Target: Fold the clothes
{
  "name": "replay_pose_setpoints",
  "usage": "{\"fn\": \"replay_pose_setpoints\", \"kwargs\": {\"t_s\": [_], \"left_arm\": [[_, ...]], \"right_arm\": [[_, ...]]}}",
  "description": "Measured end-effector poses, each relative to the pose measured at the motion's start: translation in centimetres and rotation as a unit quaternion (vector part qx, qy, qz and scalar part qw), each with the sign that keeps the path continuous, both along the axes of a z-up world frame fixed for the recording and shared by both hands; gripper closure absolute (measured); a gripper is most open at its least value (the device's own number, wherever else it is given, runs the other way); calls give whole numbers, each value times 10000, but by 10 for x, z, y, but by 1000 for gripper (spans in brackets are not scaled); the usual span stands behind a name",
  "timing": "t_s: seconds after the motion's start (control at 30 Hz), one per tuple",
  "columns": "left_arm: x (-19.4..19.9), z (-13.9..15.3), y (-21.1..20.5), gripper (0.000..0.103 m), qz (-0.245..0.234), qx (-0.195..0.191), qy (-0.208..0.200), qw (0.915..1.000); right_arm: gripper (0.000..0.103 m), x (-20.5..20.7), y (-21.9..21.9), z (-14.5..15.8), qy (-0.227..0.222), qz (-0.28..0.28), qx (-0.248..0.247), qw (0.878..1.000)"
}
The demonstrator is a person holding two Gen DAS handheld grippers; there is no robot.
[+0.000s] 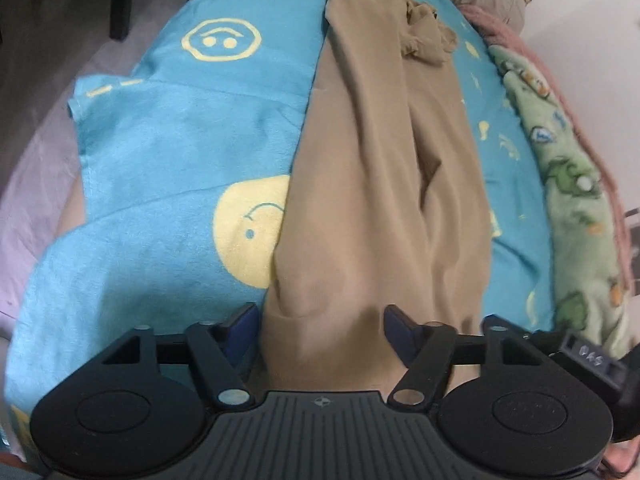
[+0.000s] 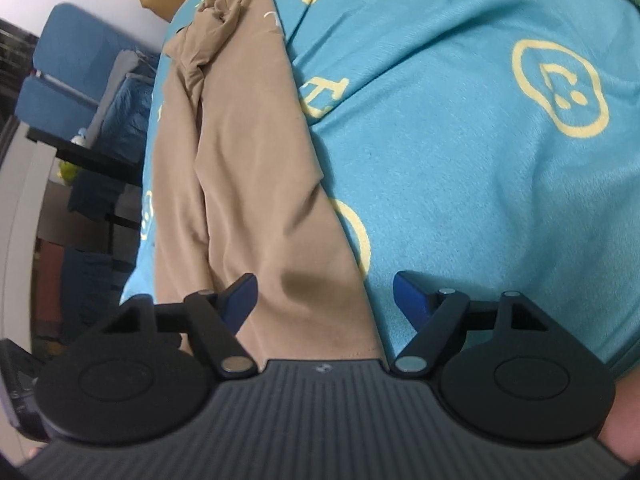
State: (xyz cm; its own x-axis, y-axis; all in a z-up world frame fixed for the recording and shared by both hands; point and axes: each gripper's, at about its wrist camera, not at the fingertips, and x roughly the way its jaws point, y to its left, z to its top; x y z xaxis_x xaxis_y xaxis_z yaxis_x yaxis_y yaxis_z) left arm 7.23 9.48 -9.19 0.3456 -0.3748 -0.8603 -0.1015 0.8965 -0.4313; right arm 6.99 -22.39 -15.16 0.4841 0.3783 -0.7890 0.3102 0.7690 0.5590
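You are holding both grippers apart | left gripper and right gripper are straddling the near end of the long tan fabric garment | it is lying on the turquoise smiley-print blanket

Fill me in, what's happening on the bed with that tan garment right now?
A person holds a gripper in each hand over a long tan garment laid out lengthwise on a blue smiley-face blanket. Both grippers sit at its near end. The left gripper is open, with the cloth between its fingers. The right gripper is also open, straddling the garment's edge. Neither has clamped yet. The far end is bunched up.
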Motion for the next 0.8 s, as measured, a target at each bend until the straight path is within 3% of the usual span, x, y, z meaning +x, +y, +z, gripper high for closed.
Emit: {"fn": "replay_pose_setpoints", "kwargs": {"t_s": [0.03, 0.1, 0.2, 0.37, 0.4, 0.43, 0.5, 0.6, 0.73, 0.77, 0.8], "left_arm": [[-1, 0, 2, 74, 88, 93, 8, 9999], [-3, 1, 10, 93, 318, 152, 46, 9994], [-14, 7, 23, 100, 631, 278, -117, 9976], [-15, 8, 36, 99, 821, 104, -137, 9965], [-16, 8, 36, 91, 762, 41, -89, 9970], [-17, 6, 36, 73, 698, -22, -31, 9976], [-21, 0, 29, 49, 621, -115, 100, 9980], [-20, -6, 24, 44, 516, -204, 189, 9983], [-16, -12, 14, 46, 168, -202, 247, 9993], [-17, -12, 11, 48, 96, -154, 253, 9995], [-17, -11, 9, 60, 50, -81, 266, 9996]], "right_arm": [[26, -1, 1, 0, -14, 12, -12, 10000], [27, -3, -1, 1, -1, -34, 22, 10000], [27, -8, -5, 1, 33, -124, 87, 9999], [26, -9, -3, 1, 67, -50, 50, 10000], [26, -8, -1, 1, 81, 12, 17, 10000], [26, -7, 1, 0, 91, 91, -8, 9999], [26, -7, 5, -1, 109, 249, -47, 9996], [27, -8, 10, 0, 169, 437, -67, 9989], [27, -6, 28, 4, 234, 953, -408, 9943], [32, -6, 33, 5, 242, 1077, -566, 9923], [37, -6, 38, 6, 250, 1201, -724, 9898]]}}
